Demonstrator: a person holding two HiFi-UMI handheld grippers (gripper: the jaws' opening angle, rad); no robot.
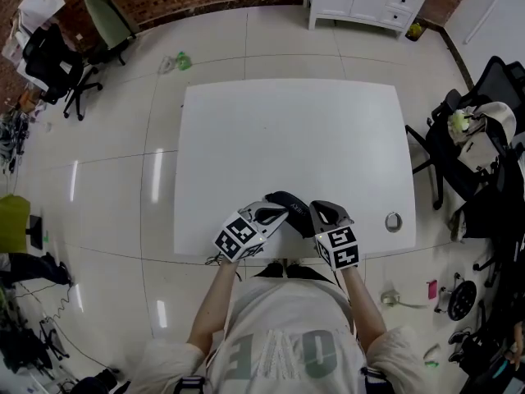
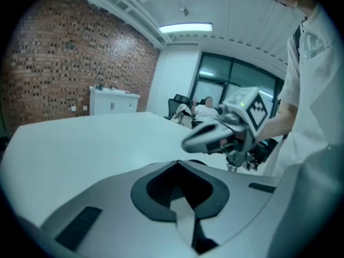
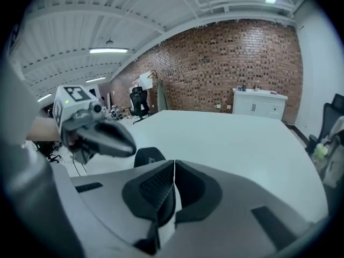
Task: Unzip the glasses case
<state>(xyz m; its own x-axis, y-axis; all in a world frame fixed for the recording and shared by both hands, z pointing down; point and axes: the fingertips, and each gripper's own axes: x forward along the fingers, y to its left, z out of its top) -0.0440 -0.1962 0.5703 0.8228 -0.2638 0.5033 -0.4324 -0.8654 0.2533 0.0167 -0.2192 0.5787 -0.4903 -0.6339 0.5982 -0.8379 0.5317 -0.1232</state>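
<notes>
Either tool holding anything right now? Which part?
Nothing held. Left tool and right tool are shut, empty; glasses case sits on the table.

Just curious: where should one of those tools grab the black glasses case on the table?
Probably the left end of the glasses case, across its narrow width, with the left tool coming over the near edge of the table. It lies flat and rounded, leaving the right tool free for unzipping.

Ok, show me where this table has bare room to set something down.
The far half of the table is bare edge to edge, as is the near-left corner. Crowded: mid near edge, where the glasses case lies between left claw and right claw; a round metal disc sits near-right.
</notes>
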